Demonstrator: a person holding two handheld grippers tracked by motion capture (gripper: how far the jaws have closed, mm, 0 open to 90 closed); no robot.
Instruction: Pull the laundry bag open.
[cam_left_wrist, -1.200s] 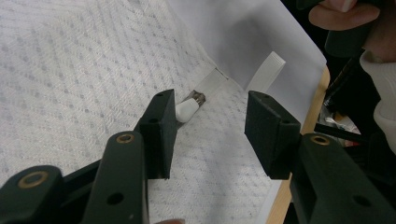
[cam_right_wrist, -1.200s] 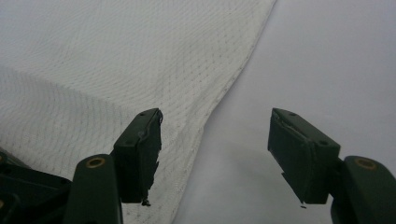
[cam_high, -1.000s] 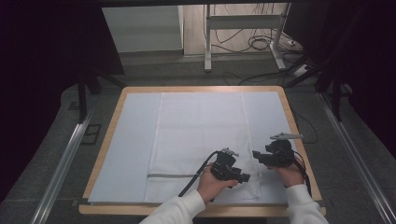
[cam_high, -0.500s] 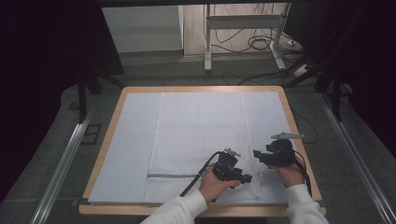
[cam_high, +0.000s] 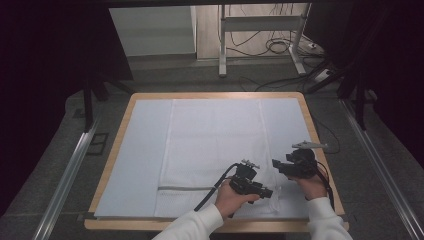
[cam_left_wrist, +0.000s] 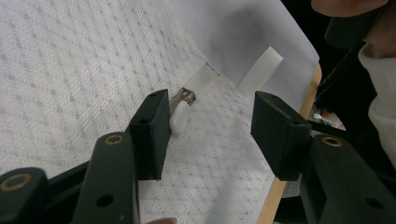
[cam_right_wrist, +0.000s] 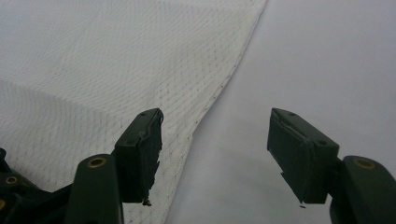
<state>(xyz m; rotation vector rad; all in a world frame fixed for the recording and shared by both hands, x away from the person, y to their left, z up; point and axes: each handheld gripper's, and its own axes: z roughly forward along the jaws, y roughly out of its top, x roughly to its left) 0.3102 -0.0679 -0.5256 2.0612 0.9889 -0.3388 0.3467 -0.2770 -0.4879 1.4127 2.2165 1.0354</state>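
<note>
Almost nothing is changing: both hands are holding still over the mesh bag (cam_high: 215, 150), lying flat on the tabletop (cam_high: 145, 150). The left tongs (cam_left_wrist: 208, 128) are hovering apart around its zipper pull (cam_left_wrist: 180, 116), probably untouched; the right tongs (cam_right_wrist: 215, 149) are gaping over its edge.

Between my left gripper (cam_left_wrist: 210, 126) jaws the gap is free; only the zipper pull (cam_left_wrist: 180, 114) crowds the nine o'clock jaw. From twelve o'clock, flat cloth (cam_high: 215, 135) offers open passage.

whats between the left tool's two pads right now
In the left gripper view, bare white mesh cloth; its zipper pull sits just beyond one pad of the left tool.
</note>
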